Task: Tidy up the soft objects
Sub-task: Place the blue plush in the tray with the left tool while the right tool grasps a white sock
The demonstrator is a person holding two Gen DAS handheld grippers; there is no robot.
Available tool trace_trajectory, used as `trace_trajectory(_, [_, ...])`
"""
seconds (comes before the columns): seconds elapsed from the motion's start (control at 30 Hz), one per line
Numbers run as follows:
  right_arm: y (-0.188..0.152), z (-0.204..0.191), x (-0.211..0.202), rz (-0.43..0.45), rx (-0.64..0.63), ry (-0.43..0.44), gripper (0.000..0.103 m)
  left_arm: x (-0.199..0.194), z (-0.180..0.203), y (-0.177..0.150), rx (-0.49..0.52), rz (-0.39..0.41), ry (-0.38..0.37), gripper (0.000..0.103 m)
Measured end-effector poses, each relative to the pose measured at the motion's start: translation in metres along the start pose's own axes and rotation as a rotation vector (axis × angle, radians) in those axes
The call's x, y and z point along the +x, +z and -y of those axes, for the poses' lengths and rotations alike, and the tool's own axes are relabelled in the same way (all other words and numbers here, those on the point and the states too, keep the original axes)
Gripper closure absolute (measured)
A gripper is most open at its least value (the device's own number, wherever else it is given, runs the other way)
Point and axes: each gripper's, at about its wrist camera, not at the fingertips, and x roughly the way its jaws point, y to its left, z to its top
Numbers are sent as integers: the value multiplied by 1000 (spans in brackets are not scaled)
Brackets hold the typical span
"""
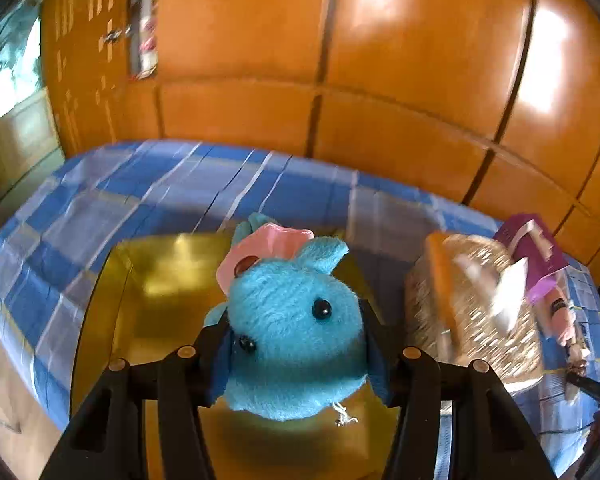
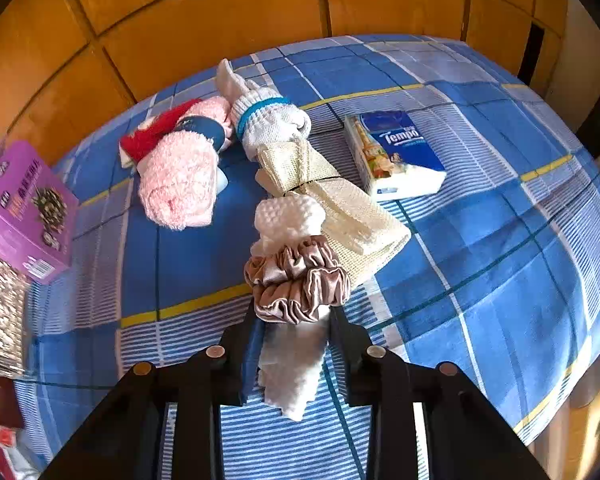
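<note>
Left claw (image 1: pixel 296 344) is clamped on a blue plush toy (image 1: pixel 296 320) over a gold box (image 1: pixel 160 292), right claw (image 2: pixel 294 344) pinching a white towel (image 2: pixel 294 364).

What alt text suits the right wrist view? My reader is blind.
The right gripper has its jaws closed on a white cloth bound by a scrunchie. Beyond it, rolled towels, a mesh bag and a tissue pack lie on a blue checked sheet.

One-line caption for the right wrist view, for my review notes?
Right gripper closed on a white cloth bound by a satin scrunchie, over a blue plaid bedsheet.
</note>
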Motion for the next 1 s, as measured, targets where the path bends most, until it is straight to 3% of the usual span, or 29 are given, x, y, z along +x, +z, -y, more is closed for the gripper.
trace_trajectory(0.2, [-14,-17,-3,8,-76,-20,77,10,-26,-16,-77,-61,13,47])
trace_trajectory(0.47, [-8,-21,3,-30,-65,-41,77,13,-57,-22,-190,-70,44,45])
trace_trajectory(0.7, [3,-34,-8,-38,-65,-6,79,15,-80,-33,-204,-77,91,35])
trace_trajectory(1.0, [69,-122,-44,100,-226,67,79,-3,-75,-45,-154,-36,75,19])
